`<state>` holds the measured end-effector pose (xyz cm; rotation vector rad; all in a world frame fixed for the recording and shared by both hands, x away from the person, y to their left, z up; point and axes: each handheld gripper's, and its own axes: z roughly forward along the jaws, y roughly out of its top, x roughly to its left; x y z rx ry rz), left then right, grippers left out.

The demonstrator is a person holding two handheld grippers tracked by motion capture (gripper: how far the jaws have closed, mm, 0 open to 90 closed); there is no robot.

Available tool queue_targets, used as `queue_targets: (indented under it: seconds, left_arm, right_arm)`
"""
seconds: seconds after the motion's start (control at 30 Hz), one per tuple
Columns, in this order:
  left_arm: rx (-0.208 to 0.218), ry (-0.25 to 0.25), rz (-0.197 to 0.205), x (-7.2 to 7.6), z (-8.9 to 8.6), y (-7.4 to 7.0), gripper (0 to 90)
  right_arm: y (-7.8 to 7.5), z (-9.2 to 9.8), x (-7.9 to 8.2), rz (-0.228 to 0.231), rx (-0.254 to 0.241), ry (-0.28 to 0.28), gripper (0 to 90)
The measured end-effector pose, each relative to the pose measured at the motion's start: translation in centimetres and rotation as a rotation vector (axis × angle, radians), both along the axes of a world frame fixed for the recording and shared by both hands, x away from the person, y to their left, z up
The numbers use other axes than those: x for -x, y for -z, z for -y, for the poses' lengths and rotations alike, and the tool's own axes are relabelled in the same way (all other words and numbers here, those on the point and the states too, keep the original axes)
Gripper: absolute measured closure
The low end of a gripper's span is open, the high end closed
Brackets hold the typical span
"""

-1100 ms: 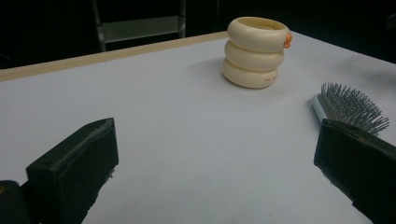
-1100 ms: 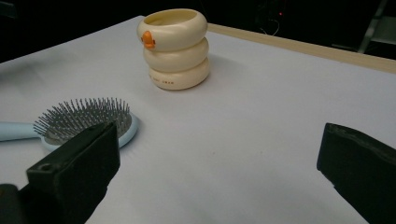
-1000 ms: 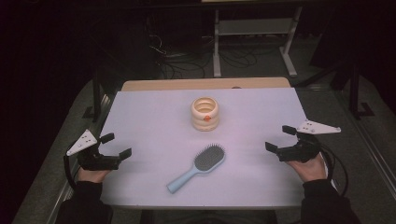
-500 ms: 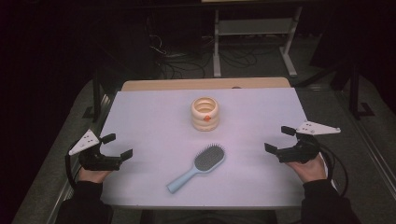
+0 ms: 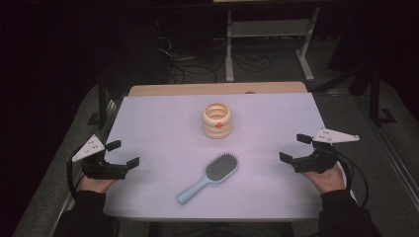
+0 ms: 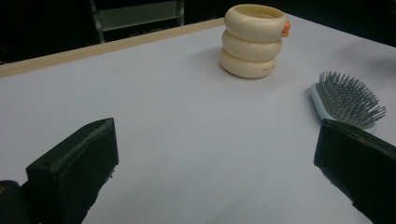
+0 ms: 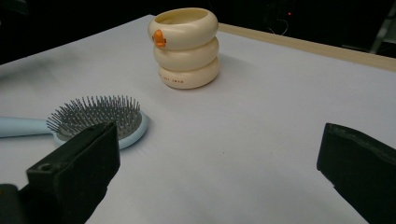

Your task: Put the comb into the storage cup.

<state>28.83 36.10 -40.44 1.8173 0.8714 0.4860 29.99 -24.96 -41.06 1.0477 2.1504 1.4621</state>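
Pre-grasp, nothing held; left gripper and right gripper both spread wide at lower left and lower right of the high view; hairbrush lies bottom centre, cream cup above it; next: probably close on the brush handle

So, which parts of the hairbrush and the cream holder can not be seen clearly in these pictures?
- Hairbrush handle: in the left gripper view, hidden behind that gripper's own jaw.
- Hairbrush handle end: in the right gripper view, cut off by the left edge.
- Cream holder: the small print near its base is too small to read in the right gripper view.
- Inside of the holder: too small to tell from the high view.
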Motion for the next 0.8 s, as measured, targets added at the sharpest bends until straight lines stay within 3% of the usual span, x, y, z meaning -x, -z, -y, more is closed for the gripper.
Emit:
queue_targets:
  seconds: [0.3, 0.8]
  left_arm:
    - [-0.055, 0.027, -0.004, 0.2, 0.6, -2.0, 0.0]
    - [-0.104, 0.077, -0.034, -0.3, 1.7, -3.1, 0.0]
  right_arm:
    - [0.0, -0.1, 0.0, 0.002, 0.001, -0.001, 0.0]
    - [0.1, -0.2, -0.1, -0.002, 0.011, -0.003, 0.0]
